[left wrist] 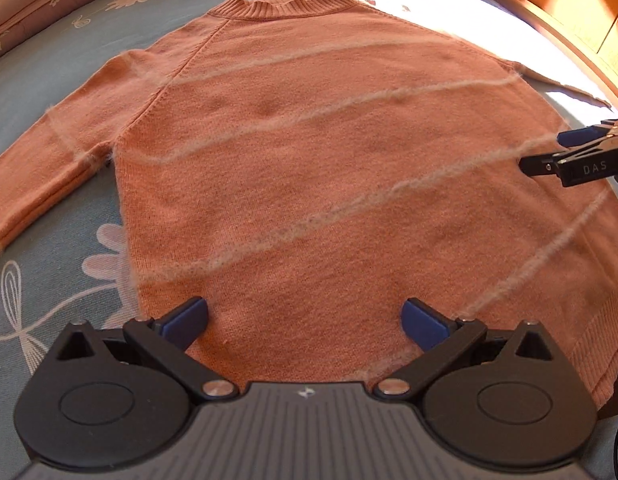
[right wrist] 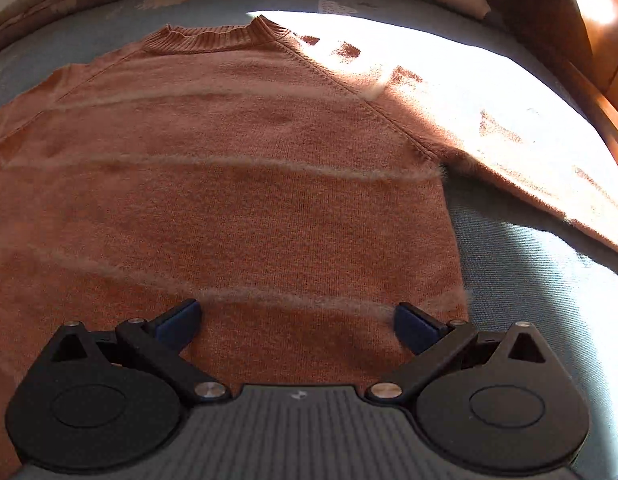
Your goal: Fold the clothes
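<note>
Your left gripper (left wrist: 305, 316) sits low over the hem end of the sweater (left wrist: 309, 160), jaws spread wide, blue pads (left wrist: 423, 322) clear on either side with knit showing between them. Nothing pinched.

Your right gripper (right wrist: 297, 318) is likewise wide apart, poised over the lower right part of the sweater (right wrist: 229, 200), its right pad near the garment's side edge. From the left wrist view, the right gripper (left wrist: 543, 152) comes in from the right margin above the sweater's flank.

Sweater lies flat and spread on the blue floral bedsheet (left wrist: 49, 280), orange with pale fuzzy stripes. Left sleeve (left wrist: 49, 152) angles out across the sheet; right sleeve (right wrist: 529, 168) runs out into a bright sun patch. Ribbed collar (left wrist: 285, 6) at the far end. Beyond it, a wooden bed frame (left wrist: 569, 12).
</note>
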